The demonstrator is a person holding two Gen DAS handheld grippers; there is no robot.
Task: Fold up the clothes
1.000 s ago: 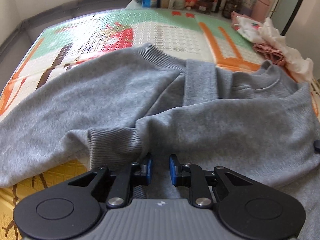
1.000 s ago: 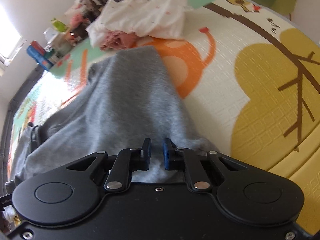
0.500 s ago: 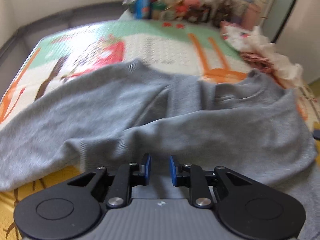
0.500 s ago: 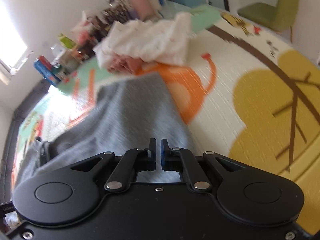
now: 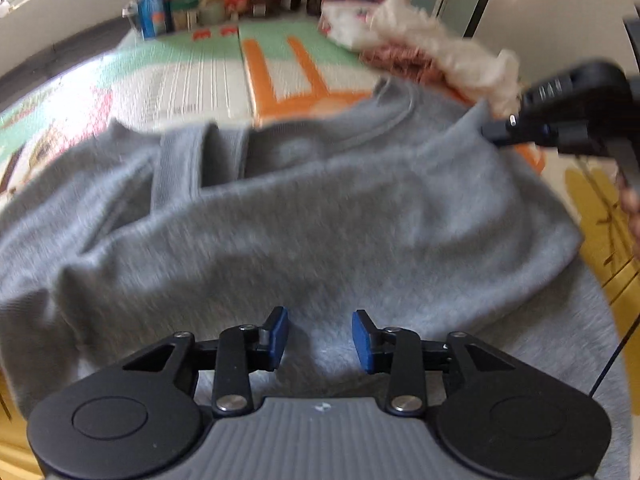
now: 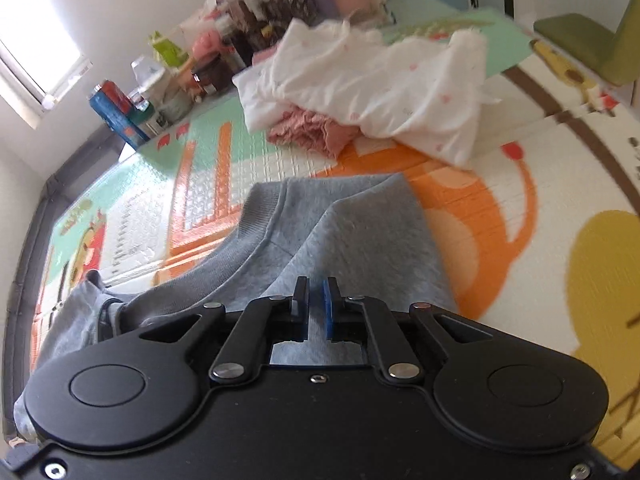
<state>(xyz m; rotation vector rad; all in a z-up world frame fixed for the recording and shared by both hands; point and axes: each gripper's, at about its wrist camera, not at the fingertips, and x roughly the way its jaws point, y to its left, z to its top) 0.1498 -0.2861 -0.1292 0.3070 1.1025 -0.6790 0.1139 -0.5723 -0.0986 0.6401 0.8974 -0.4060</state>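
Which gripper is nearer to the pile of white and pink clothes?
Right. The right gripper is just beside the pile of white and pink clothes; the left gripper is far across the grey sweatshirt.

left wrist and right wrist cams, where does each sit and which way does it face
Left wrist: on the left gripper, facing down over the grey sweatshirt; its jaws are opening, pads off the cloth; right gripper shows at the right edge.
Right wrist: on the right gripper, looking along the sweatshirt's collar; jaws nearly closed over grey cloth.
Shared: sweatshirt, play mat, white clothes pile.

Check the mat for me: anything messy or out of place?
Yes: a crumpled white garment is heaped over bunched pink cloth at the mat's far end, unfolded. The grey sweatshirt lies rumpled, half folded.
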